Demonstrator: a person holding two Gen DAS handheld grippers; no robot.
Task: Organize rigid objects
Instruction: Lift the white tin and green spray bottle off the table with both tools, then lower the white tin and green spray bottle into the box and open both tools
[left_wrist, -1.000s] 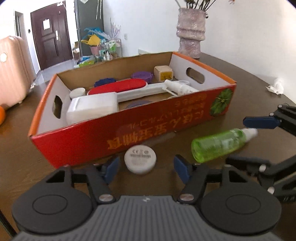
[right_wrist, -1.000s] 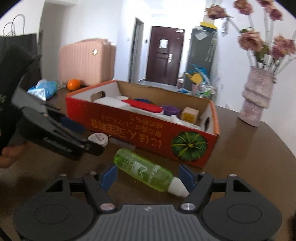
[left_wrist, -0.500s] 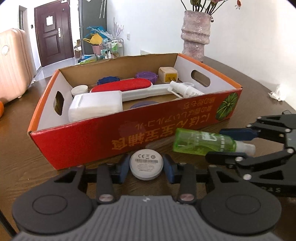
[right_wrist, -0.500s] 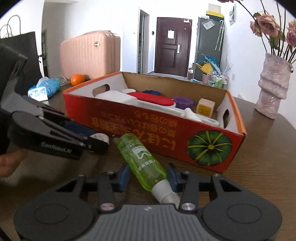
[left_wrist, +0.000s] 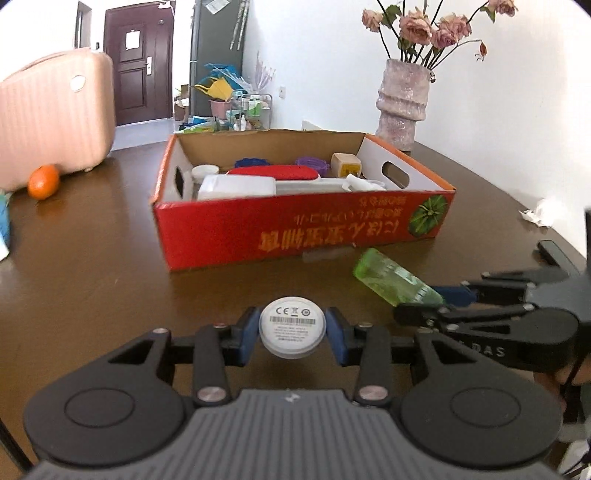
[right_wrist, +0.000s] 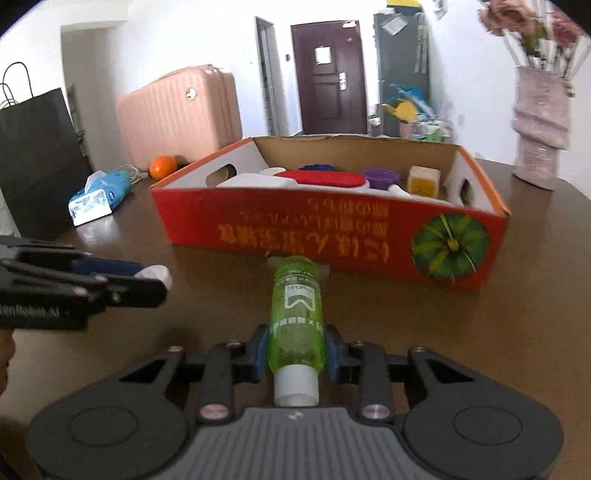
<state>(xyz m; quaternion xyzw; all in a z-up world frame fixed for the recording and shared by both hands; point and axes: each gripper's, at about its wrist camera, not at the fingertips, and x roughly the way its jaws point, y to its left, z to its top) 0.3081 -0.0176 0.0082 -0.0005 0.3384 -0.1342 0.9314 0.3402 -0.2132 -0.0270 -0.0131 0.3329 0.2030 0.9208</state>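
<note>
Two grippers are showing in the left wrist view. The left gripper (left_wrist: 291, 331) is clamping one white round puck (left_wrist: 291, 327) between its blue pads (left_wrist: 248, 331), label side up, just clear of the brown table (left_wrist: 92, 266). To its right, the right gripper (left_wrist: 424, 301) is lying across the neck end of one green bottle (left_wrist: 391, 278), which is pointing toward the one red cardboard box (left_wrist: 295, 232). Inside the box are sitting one white block (left_wrist: 236, 187), one red oblong piece (left_wrist: 273, 172), one purple ring (left_wrist: 312, 163) and one tan cube (left_wrist: 345, 164). One orange (left_wrist: 43, 181), one pink suitcase (left_wrist: 51, 114) and one vase (left_wrist: 402, 99) of roses are standing further back.

One green bottle (right_wrist: 295, 314) is lying between the right gripper (right_wrist: 295, 352) fingers in the right wrist view, white cap toward the camera; the jaws are closing, with both pads (right_wrist: 334, 352) pressing its sides. The bottle's far end is almost touching the red box (right_wrist: 332, 236). At the left, the left gripper (right_wrist: 147, 277) is holding the white puck (right_wrist: 155, 274), only partly visible. One black paper bag (right_wrist: 33, 162) and one blue tissue pack (right_wrist: 99, 195) are resting at the table's far left.
</note>
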